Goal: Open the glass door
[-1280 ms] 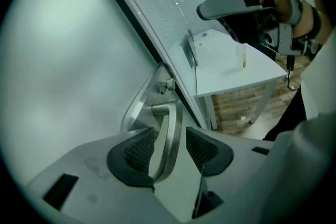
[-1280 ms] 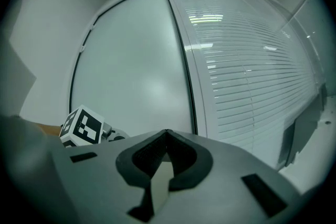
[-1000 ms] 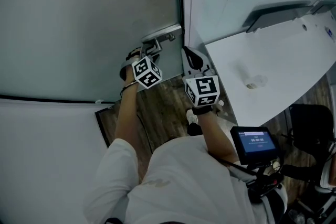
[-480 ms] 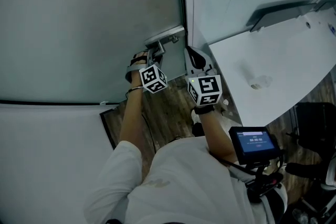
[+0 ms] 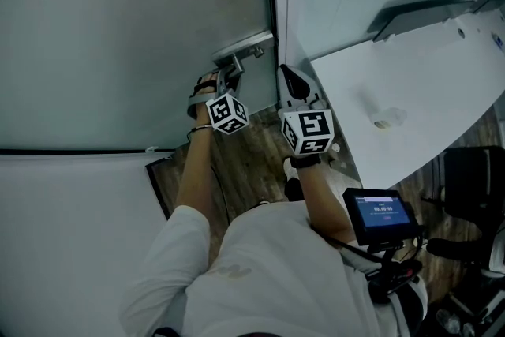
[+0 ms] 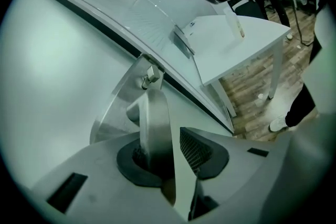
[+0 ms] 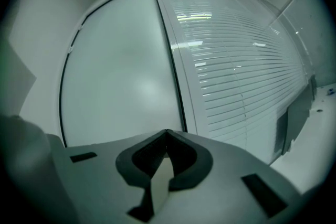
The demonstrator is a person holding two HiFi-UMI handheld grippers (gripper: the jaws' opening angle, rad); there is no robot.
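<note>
The frosted glass door (image 5: 134, 28) fills the upper left of the head view. Its metal lever handle (image 5: 241, 51) sits by the door's right edge. My left gripper (image 5: 229, 76) reaches up to that handle. In the left gripper view the handle (image 6: 155, 118) runs down between the jaws of the left gripper (image 6: 168, 150). It lies against the left pad, with a thin gap to the right pad, and the jaws are closing. My right gripper (image 5: 290, 81) is held beside the door frame, shut and empty. The right gripper (image 7: 167, 136) faces the door (image 7: 121, 71).
A glass wall with blinds (image 7: 241, 76) stands right of the door. A white table (image 5: 410, 91) juts out at the right, close to my right arm. A small screen (image 5: 379, 213) hangs at the person's waist. Dark chairs (image 5: 473, 177) stand at the far right on the wooden floor.
The left gripper's jaws have narrowed around the lever handle, and its marker cube has rolled a little. The right gripper has kept still and shut.
</note>
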